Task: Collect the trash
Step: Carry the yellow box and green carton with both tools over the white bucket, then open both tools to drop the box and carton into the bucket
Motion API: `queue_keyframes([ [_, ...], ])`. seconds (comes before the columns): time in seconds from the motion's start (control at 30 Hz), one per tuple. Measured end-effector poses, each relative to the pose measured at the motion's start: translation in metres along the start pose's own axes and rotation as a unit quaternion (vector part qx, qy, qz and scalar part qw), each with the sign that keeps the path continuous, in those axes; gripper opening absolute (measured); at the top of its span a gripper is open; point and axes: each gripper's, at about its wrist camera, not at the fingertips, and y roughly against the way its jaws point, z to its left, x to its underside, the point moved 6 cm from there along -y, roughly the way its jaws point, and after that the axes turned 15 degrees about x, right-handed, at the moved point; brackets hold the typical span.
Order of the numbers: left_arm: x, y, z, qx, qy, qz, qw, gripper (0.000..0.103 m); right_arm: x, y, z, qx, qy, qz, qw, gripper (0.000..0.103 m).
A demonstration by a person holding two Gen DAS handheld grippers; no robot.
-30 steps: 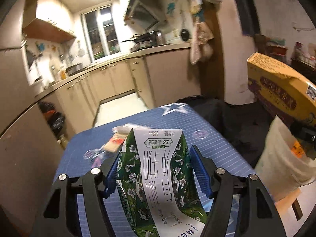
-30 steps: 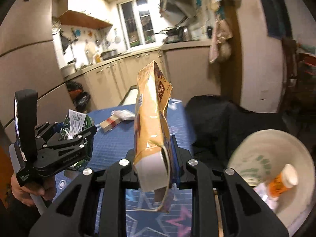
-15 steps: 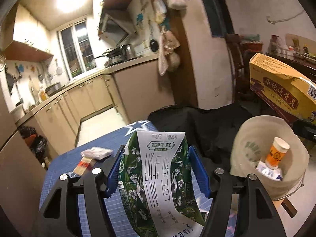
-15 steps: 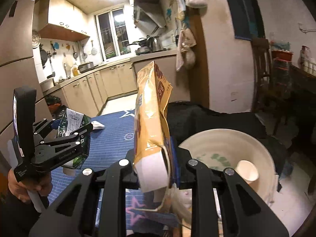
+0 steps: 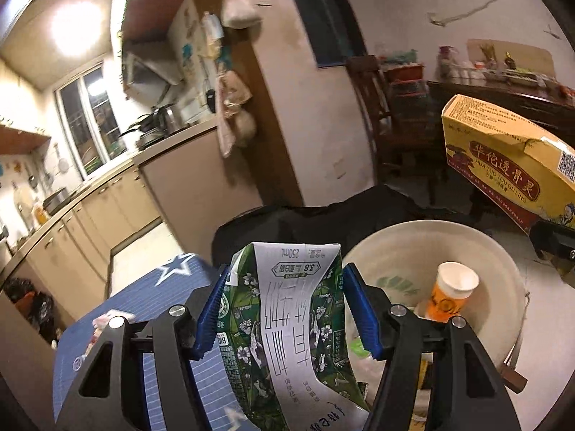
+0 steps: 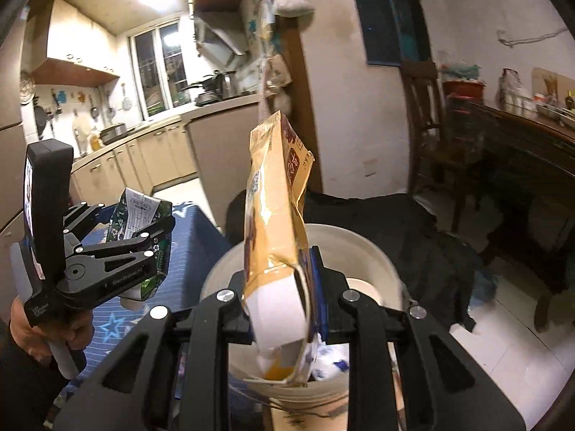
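Dim kitchen; beyond both lies a white bucket (image 5: 503,273). The left hand-held gripper (image 5: 284,309) clamps a green carton (image 5: 287,323); the right hand-held gripper (image 6: 284,280) clamps a yellow box (image 6: 273,215).

Both grippers are up and tipped a bit downward. Left gripper (image 5: 284,305) has its blue pads (image 5: 359,318) pressed on either side of a carton (image 5: 287,327), jaws about half spread. The hand (image 6: 46,337) is wrapped around its handle. Right gripper (image 6: 280,287) is pinched narrow on a flattened box (image 6: 273,215) that sticks up past the jaws.
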Motion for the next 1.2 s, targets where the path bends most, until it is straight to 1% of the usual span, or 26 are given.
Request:
queue_keyframes([
  [0.27, -0.011, -0.041, -0.038, 0.018, -0.026, 0.010, 0.9995, 0.064, 0.007, -0.019, -0.023, 0.016, -0.012, 0.019, 1.000, 0.021],
  [0.47, -0.012, -0.066, -0.056, 0.033, -0.041, 0.020, 0.9984, 0.063, 0.016, -0.043, -0.037, 0.017, -0.024, 0.051, 0.998, 0.021],
  [0.7, -0.009, -0.088, -0.056, 0.052, -0.040, 0.034, 0.9973, 0.062, 0.031, -0.061, -0.039, 0.005, -0.037, 0.084, 0.996, 0.021],
  [0.83, -0.011, -0.095, -0.057, 0.058, -0.036, 0.036, 0.9970, 0.062, 0.032, -0.063, -0.034, -0.001, -0.036, 0.089, 0.995, 0.021],
  [0.93, -0.019, -0.093, -0.055, 0.081, -0.023, 0.033, 0.9959, 0.062, 0.027, -0.062, -0.034, -0.006, -0.038, 0.089, 0.995, 0.021],
  [1.1, -0.035, -0.088, -0.048, 0.129, -0.001, 0.028, 0.9912, 0.062, 0.024, -0.064, -0.035, -0.007, -0.036, 0.091, 0.995, 0.021],
  [1.2, -0.035, -0.091, -0.046, 0.134, 0.000, 0.032, 0.9905, 0.062, 0.025, -0.066, -0.035, -0.011, -0.040, 0.097, 0.994, 0.021],
])
